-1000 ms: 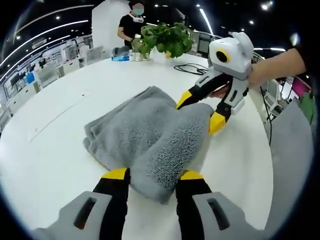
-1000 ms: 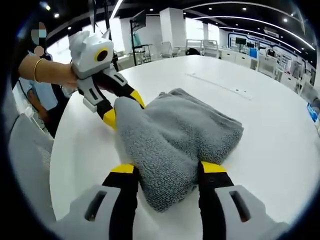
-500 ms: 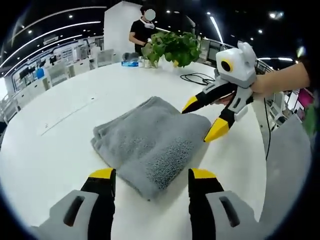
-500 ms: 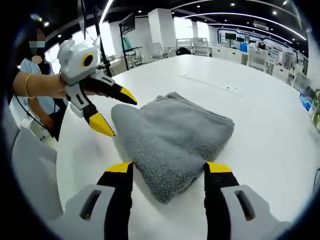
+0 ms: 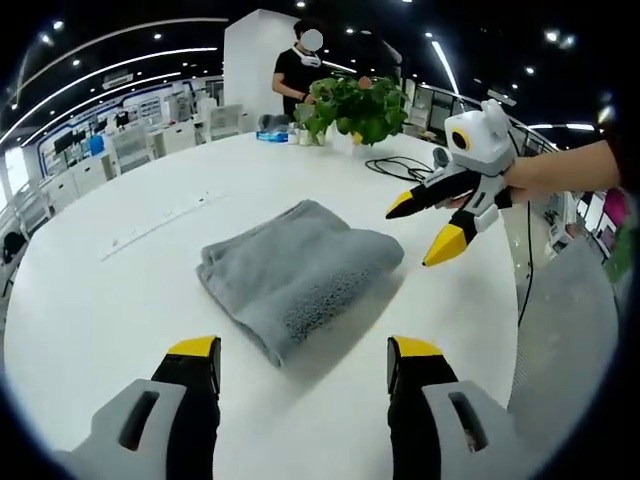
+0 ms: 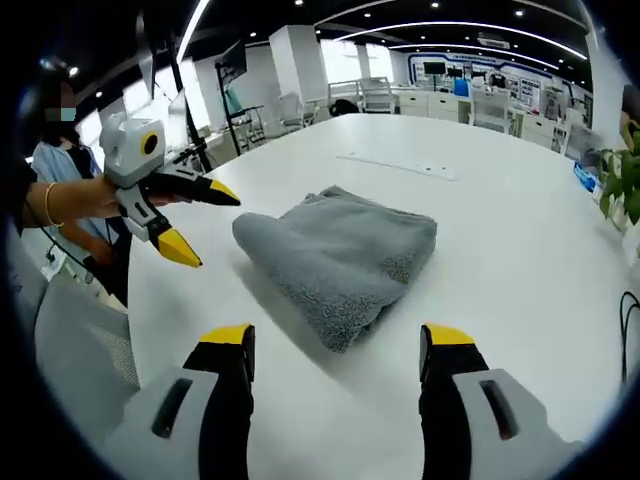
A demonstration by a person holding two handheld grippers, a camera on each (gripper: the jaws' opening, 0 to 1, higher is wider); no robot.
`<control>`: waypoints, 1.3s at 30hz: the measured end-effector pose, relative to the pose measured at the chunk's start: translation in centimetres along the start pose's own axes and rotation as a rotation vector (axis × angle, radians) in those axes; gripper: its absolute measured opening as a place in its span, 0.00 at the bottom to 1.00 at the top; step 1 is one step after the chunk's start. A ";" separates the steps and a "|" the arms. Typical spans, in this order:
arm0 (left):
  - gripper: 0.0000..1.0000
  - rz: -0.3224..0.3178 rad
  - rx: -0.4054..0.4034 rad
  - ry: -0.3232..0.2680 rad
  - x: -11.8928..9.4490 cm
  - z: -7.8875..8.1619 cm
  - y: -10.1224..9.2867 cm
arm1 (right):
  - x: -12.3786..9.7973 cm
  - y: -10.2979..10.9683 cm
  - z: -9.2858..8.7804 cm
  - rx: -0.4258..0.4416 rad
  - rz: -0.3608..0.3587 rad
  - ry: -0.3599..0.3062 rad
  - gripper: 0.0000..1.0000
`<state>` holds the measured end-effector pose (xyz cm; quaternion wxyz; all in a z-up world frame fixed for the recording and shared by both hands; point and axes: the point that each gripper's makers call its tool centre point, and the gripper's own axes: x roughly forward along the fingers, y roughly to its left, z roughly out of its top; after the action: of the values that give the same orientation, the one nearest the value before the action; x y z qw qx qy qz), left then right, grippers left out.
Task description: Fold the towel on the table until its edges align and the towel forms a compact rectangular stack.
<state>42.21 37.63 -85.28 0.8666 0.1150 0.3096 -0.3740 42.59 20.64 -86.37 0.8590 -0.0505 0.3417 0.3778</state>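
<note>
Fingers of both the left gripper (image 5: 302,362) and right gripper (image 6: 339,352) stand apart, holding nothing, with the folded towel (image 5: 292,272) lying mid-table (image 5: 100,300), clear of every edge. Soft, light and limp, it is probably best pinched at a corner or folded edge. Beyond it, the left gripper view shows a plant (image 5: 358,106) and cable (image 5: 398,165) at the far edge.

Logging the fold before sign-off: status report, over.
Left gripper open, right gripper open, both clear of cloth. Towel folded in a compact stack on the table. Nothing in the way.
</note>
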 end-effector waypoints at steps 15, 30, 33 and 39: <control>0.78 0.002 -0.103 -0.079 -3.1 -0.7 -3.0 | -4.6 2.2 -1.2 0.039 -0.021 -0.065 0.70; 0.85 0.033 -0.142 -0.154 -5.8 -0.8 -5.3 | -7.9 4.4 -4.0 0.107 -0.065 -0.083 0.73; 0.88 0.039 -0.151 -0.178 -6.2 -0.8 -6.0 | -8.4 4.8 -4.1 0.137 -0.076 -0.120 0.75; 0.94 0.056 -0.169 -0.200 -6.9 -1.6 -6.6 | -9.1 5.6 -4.6 0.117 -0.103 -0.119 0.84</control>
<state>33.12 37.74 -82.02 0.9099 0.0122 0.2489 -0.3318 31.88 17.47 -83.19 0.8976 0.0047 0.3083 0.3151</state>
